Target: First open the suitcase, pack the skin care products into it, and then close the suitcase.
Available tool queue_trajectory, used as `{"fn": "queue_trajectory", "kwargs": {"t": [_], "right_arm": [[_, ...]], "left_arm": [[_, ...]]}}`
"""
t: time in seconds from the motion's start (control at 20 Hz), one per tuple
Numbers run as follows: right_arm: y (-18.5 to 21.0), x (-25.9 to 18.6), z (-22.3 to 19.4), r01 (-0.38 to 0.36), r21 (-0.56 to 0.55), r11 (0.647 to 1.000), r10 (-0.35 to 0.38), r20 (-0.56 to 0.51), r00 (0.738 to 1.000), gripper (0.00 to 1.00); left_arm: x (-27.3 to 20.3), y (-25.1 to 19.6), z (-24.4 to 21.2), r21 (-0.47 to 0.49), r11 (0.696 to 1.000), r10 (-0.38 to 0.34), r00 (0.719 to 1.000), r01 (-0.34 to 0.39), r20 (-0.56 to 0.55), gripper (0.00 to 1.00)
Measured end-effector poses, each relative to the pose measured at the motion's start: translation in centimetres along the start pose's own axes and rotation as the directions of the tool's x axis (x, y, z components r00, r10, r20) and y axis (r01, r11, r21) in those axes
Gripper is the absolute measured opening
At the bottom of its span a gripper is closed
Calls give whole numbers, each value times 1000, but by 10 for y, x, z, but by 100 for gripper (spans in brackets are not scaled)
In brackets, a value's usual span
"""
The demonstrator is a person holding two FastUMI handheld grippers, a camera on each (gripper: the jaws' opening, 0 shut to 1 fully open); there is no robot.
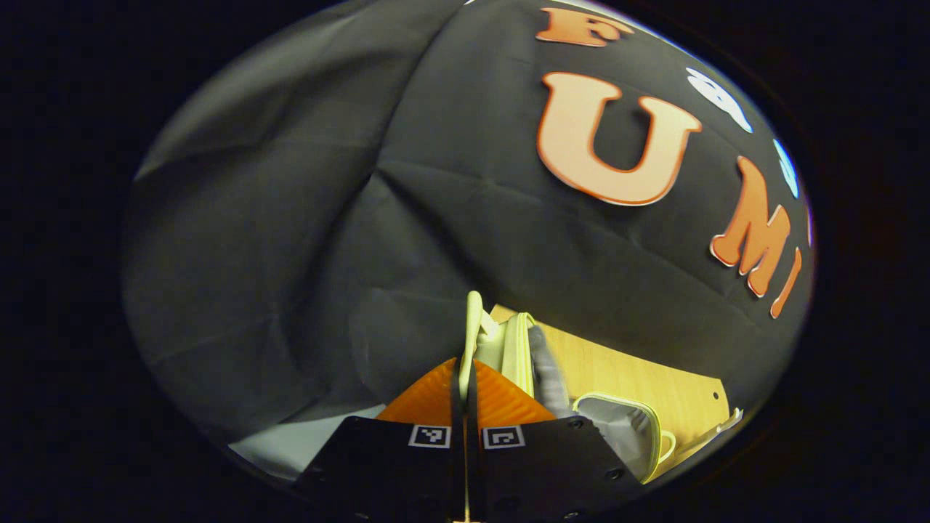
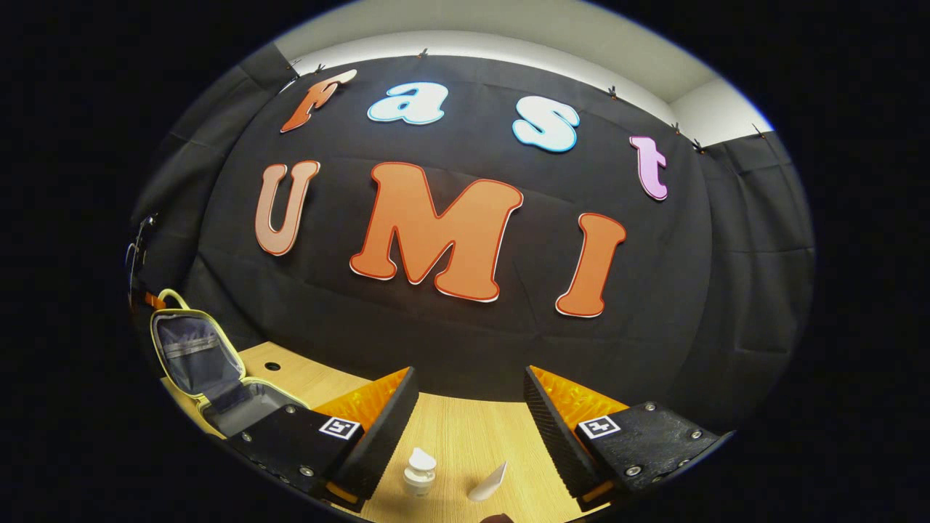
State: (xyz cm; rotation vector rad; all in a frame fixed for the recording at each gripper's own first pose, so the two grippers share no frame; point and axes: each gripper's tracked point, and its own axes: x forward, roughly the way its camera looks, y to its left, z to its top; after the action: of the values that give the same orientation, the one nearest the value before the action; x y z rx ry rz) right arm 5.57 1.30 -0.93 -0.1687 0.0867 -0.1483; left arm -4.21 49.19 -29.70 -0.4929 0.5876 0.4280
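Note:
A small pale-green suitcase [image 2: 192,352] stands open at the table's left, its lid upright and its grey-lined base [image 2: 247,407] flat. My left gripper [image 1: 466,378] is shut on the pale-green handle [image 1: 473,319] at the lid's top. Just beyond it are the lid's edge [image 1: 519,349] and the base [image 1: 625,428]. My right gripper [image 2: 472,410] hangs open above the table. Below and between its fingers stand a small white pump bottle [image 2: 420,472] and a white pointed tube [image 2: 488,483], untouched.
The wooden table [image 2: 465,436] runs back to the black cloth wall close behind. A round cable hole [image 2: 272,366] lies in the tabletop just right of the suitcase lid. The table's right edge [image 1: 719,421] lies beyond the suitcase base.

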Motion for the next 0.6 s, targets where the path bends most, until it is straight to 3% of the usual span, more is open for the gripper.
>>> {"fn": "queue_trajectory", "kwargs": {"t": [0.2, 0.4, 0.5, 0.6], "right_arm": [[1, 1, -3, 2, 20, 1000, -2, -23, 1000, 94], [3, 1, -5, 7, 4, 1000, -6, -37, 999, 93], [5, 1, -7, 5, 1, 1000, -5, -45, 999, 93], [5, 0, -9, 3, 7, 1000, -3, -51, 999, 93]], "left_arm": [[22, 37, -42, -162, 987, -7, 995, -10, -103, 2], [33, 80, -78, -282, 956, 21, 980, -78, -197, 2], [37, 99, -102, -288, 945, 77, 963, -153, -258, 9], [33, 121, -118, -219, 938, 186, 925, -267, -331, 13]]}}
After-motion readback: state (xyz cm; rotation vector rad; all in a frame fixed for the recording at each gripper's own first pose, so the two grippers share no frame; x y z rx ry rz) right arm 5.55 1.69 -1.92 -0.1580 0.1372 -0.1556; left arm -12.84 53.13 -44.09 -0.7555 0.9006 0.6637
